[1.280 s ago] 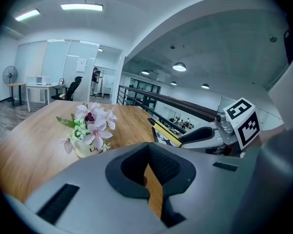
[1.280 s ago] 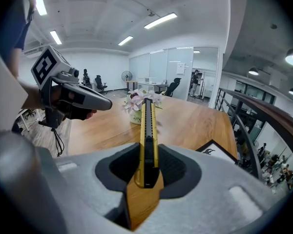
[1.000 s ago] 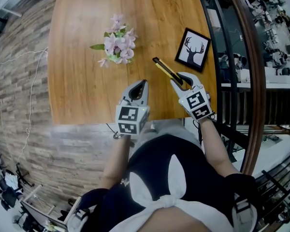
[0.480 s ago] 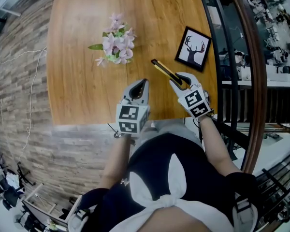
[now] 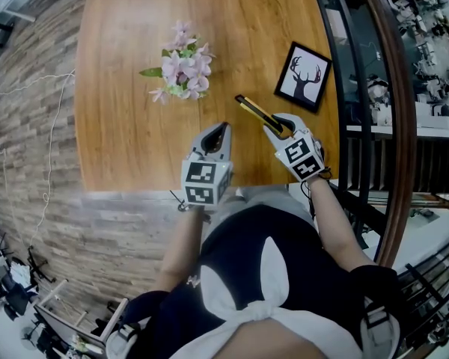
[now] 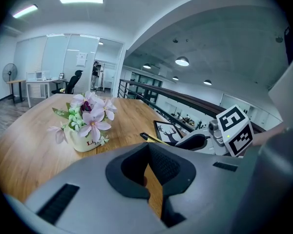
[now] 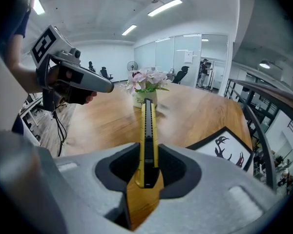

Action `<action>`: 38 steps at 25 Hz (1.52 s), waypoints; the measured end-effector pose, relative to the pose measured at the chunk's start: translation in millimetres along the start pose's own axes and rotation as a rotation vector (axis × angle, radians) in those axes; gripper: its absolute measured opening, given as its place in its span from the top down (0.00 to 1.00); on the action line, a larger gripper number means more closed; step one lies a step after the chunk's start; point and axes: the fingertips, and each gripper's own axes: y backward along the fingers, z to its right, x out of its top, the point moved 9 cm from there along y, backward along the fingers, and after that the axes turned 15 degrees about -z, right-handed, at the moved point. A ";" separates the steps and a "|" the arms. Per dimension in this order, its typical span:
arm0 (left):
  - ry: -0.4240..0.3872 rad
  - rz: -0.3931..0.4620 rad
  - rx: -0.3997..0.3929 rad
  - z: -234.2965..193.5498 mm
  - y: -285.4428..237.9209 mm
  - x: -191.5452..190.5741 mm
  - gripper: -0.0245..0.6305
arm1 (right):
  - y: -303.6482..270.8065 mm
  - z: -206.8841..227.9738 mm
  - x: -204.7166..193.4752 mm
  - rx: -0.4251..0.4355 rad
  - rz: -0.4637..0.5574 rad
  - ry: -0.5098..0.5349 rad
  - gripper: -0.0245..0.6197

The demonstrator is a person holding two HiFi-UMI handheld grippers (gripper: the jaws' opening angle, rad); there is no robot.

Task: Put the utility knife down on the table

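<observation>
Over wooden table [image 5: 127,126], right gripper [image 5: 279,128] fingers clamp utility knife [image 5: 257,112]; left gripper [image 5: 218,131] fingers closed, empty.

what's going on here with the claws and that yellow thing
A person holds a claw in each hand over a wooden table. The right claw grips a yellow knife, angled toward the flowers, beside a deer picture. The knife is not yet put down. The left claw is empty.
</observation>
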 end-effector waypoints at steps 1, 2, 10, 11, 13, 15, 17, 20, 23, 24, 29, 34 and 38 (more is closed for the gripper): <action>0.002 0.000 0.003 -0.8 0.6 0.3 0.94 | -1.8 0.1 -0.2 0.004 -0.004 0.001 0.78; 0.005 0.000 0.007 -1.6 1.3 0.9 0.94 | -3.7 0.1 -0.6 0.008 -0.008 0.002 0.78; 0.012 -0.014 0.018 -8.3 -0.1 0.1 0.94 | -20.7 1.8 -3.5 0.021 -0.054 0.027 0.78; 0.012 -0.015 0.018 -8.5 -0.3 0.4 0.94 | -21.8 2.0 -3.6 0.020 -0.061 0.035 0.78; 0.012 -0.017 0.015 -8.8 -1.2 0.7 0.94 | -25.2 1.9 -4.4 0.020 -0.077 0.048 0.78; 0.011 -0.020 0.012 -9.5 -2.9 0.2 0.94 | -31.2 1.0 -6.8 0.025 -0.095 0.054 0.78; 0.011 -0.023 0.011 -10.4 -4.5 -0.7 0.94 | -37.9 -0.7 -9.3 0.030 -0.113 0.065 0.78; 0.013 -0.027 0.009 -11.6 -6.6 -2.3 0.94 | -46.2 -3.0 -12.1 0.040 -0.131 0.078 0.78; 0.017 -0.031 0.008 -12.5 -7.0 -3.9 0.94 | -50.2 -4.9 -14.4 0.046 -0.149 0.079 0.78; 0.018 -0.032 0.008 -12.5 -6.4 -4.3 0.94 | -50.8 -5.7 -15.1 0.048 -0.153 0.079 0.78; 0.023 -0.035 0.009 -12.7 -3.4 -7.3 0.94 | -53.7 -9.9 -17.8 0.052 -0.165 0.085 0.78; 0.026 -0.039 0.015 -13.0 -2.4 -10.4 0.94 | -54.9 -9.5 -17.7 0.055 -0.174 0.076 0.78; 0.029 -0.038 0.018 -13.1 -0.2 -12.8 0.94 | -55.3 -11.4 -16.7 0.040 -0.176 0.080 0.78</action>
